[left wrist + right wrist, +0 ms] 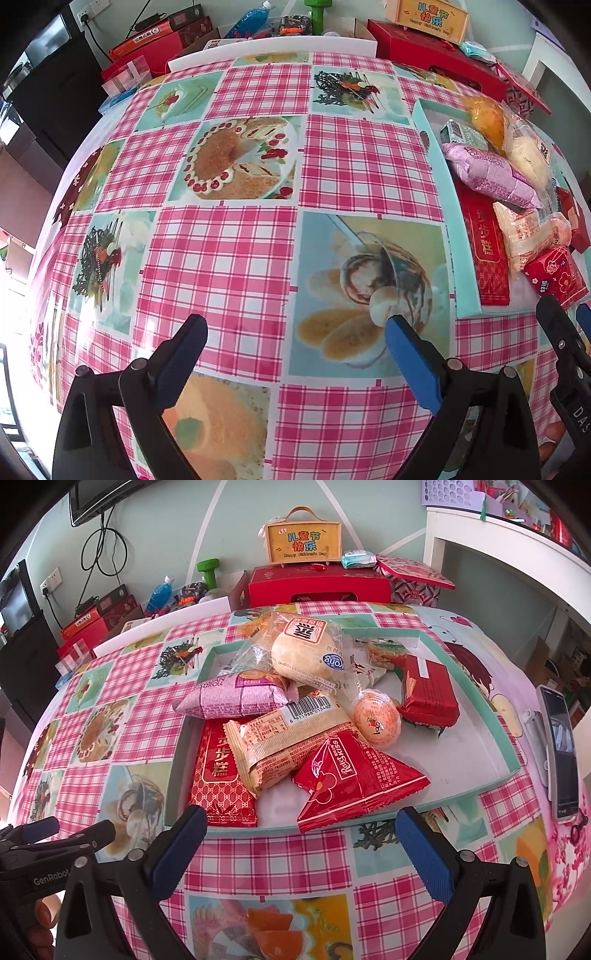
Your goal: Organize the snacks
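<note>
Both grippers, left (pixel 295 332) and right (pixel 301 823), fingers spread and empty, hover near tray (pixel 506 716) piled with snacks (pixel 295 734).

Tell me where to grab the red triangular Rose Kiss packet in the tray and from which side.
Grip the red triangular packet at its near corner, the flat sealed tip overhanging the tray front rim. Come in from the near side with the right tool, which is open and faces it. That corner looks thin, free of neighbours, and clear of the beige packet it leans on.
</note>
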Available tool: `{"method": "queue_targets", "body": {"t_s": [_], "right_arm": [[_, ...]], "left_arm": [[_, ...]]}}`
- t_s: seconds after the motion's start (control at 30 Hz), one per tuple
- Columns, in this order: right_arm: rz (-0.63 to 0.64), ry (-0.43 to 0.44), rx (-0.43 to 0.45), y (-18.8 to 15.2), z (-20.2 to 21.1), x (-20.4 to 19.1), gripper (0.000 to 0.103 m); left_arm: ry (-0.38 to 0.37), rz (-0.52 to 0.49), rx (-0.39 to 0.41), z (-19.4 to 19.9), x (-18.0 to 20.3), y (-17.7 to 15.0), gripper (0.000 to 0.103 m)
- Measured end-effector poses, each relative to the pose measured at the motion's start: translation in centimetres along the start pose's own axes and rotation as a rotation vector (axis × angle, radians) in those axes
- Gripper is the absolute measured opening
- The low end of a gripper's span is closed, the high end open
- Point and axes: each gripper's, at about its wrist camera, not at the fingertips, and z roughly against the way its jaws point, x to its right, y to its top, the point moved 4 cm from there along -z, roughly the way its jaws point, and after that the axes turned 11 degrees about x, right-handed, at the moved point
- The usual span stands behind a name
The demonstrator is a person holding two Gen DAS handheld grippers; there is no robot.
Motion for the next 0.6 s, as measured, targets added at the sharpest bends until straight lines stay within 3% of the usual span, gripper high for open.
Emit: {"method": "queue_targets", "body": {"t_s": [0.6], "right_arm": [[0.005,0.003,-0.004,-0.08,0.06,-0.05,0.103]], "left_arm": [[-0.006,-0.004,-0.004,-0.1,-0.01,-0.08,0.097]]}}
